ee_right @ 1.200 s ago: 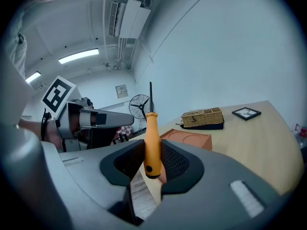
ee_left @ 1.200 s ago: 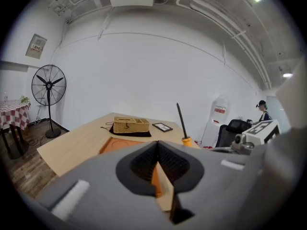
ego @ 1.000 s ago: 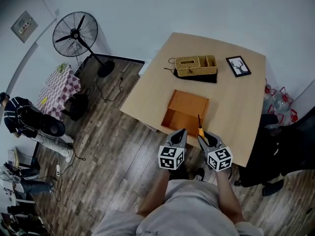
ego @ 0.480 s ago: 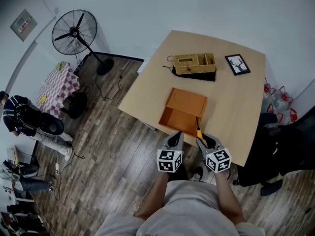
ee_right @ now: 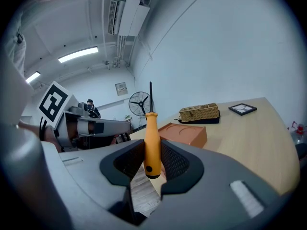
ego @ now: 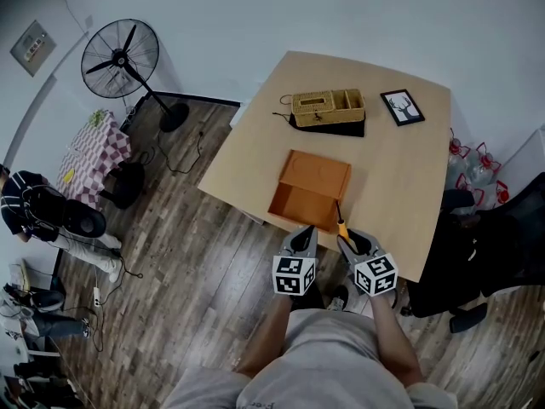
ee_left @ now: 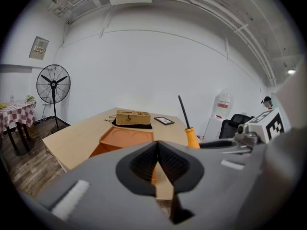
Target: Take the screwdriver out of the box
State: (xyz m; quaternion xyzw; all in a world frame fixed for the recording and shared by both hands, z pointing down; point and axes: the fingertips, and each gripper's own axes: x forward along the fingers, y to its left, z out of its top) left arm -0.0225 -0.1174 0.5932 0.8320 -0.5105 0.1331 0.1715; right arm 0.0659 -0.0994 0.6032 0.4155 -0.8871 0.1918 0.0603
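Right hand-held gripper (ee_right: pixel 152 153) clamps the screwdriver (ee_right: pixel 152 128) low on its handle, clear of the box (ego: pixel 311 192). Left hand-held gripper (ee_left: pixel 157 164) is closed on nothing. Risk: the tool pivots and slips.

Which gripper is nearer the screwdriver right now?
Right. The right gripper clamps the screwdriver by its orange handle; the left gripper, shut and empty, sits beside it to the left.

The orange-handled screwdriver (ee_right: pixel 152 133) stands upright, clamped in the right claw (ee_right: pixel 152 153), just outside the open orange box (ego: pixel 311 191).
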